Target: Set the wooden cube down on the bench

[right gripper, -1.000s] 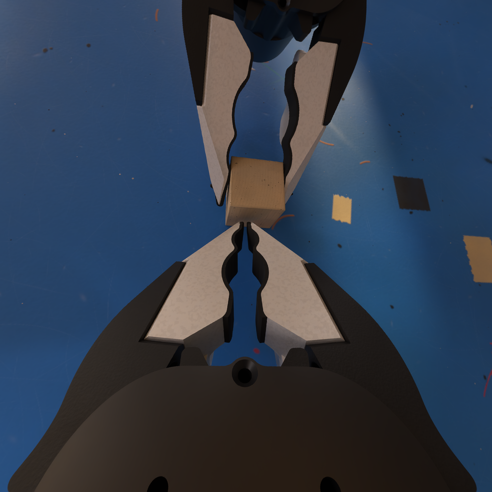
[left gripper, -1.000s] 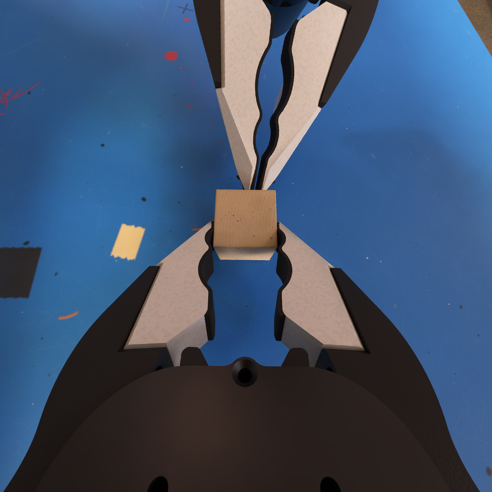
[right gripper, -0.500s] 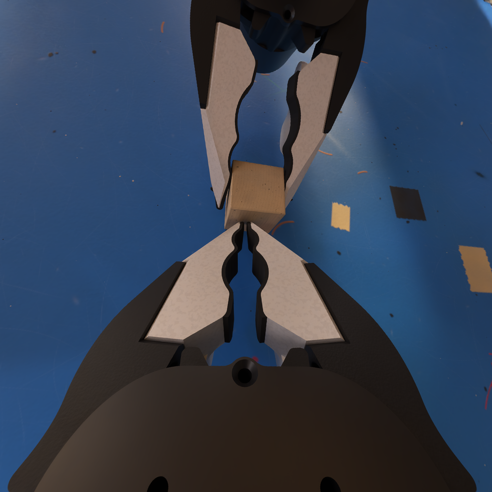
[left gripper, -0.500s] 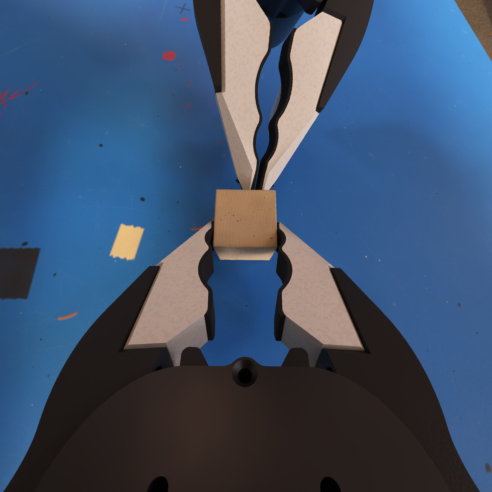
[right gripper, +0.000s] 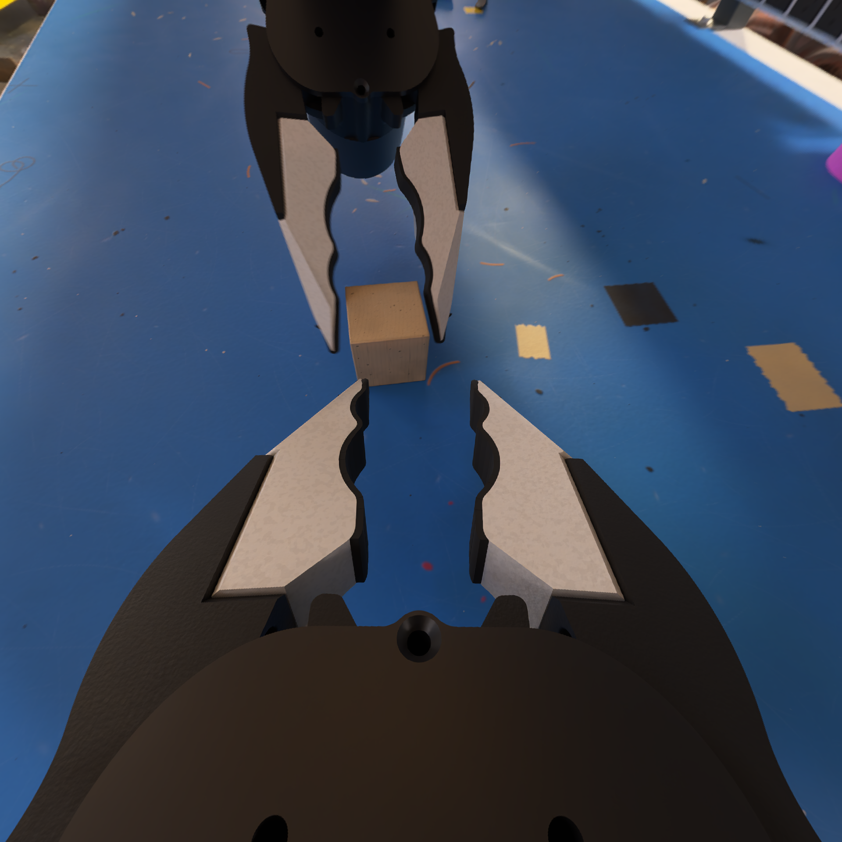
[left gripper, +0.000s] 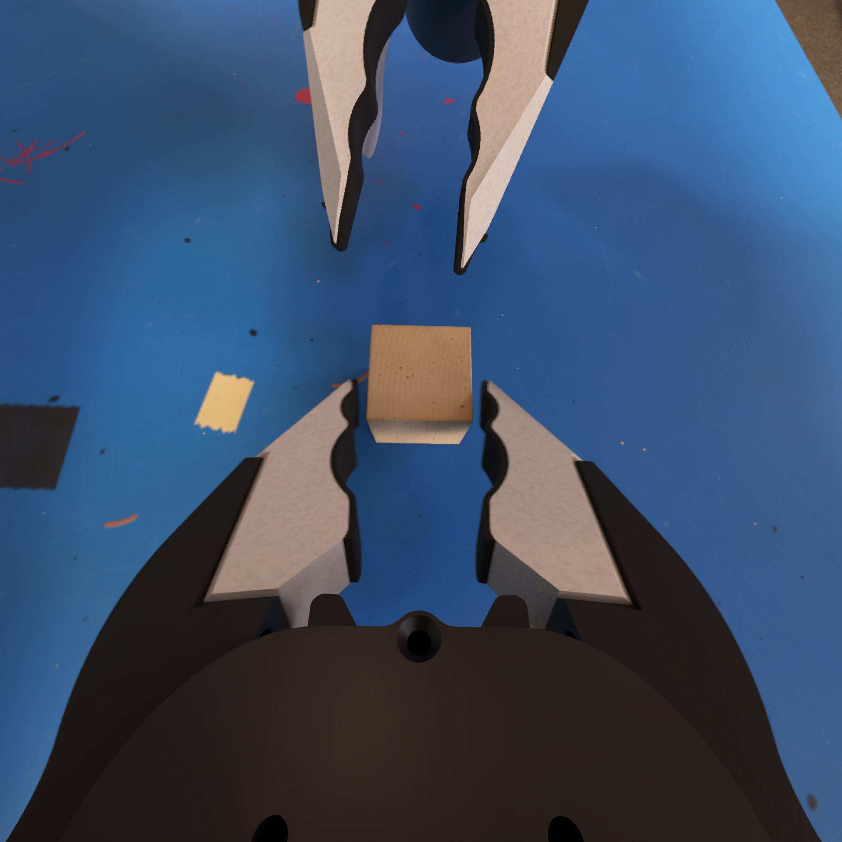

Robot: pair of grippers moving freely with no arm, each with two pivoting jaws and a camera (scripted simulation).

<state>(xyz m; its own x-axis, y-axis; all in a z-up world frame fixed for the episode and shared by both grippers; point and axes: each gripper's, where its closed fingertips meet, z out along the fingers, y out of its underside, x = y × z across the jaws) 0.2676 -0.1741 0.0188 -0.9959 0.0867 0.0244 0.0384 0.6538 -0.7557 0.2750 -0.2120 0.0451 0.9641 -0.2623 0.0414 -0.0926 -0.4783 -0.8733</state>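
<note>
The wooden cube (left gripper: 419, 373) stands on the blue bench (left gripper: 638, 319). My left gripper (left gripper: 419, 387) is open, its fingertips on either side of the cube with small gaps, not touching. My right gripper (left gripper: 401, 259) shows beyond the cube in the left wrist view, open and empty. In the right wrist view the cube (right gripper: 387, 332) sits on the bench (right gripper: 182, 364) just ahead of my open right gripper (right gripper: 419, 385), between the fingers of the left gripper (right gripper: 385, 346) facing me.
Tan tape patches (left gripper: 224, 402) (right gripper: 793, 376) and black patches (left gripper: 32, 446) (right gripper: 640, 304) lie flat on the bench. Red paint marks (left gripper: 303, 95) lie farther off. The bench's edge (right gripper: 774, 50) runs at the upper right of the right wrist view.
My left gripper has opened and let go of the cube, which now rests on the bench. My right gripper has opened and drawn back away from the cube.
</note>
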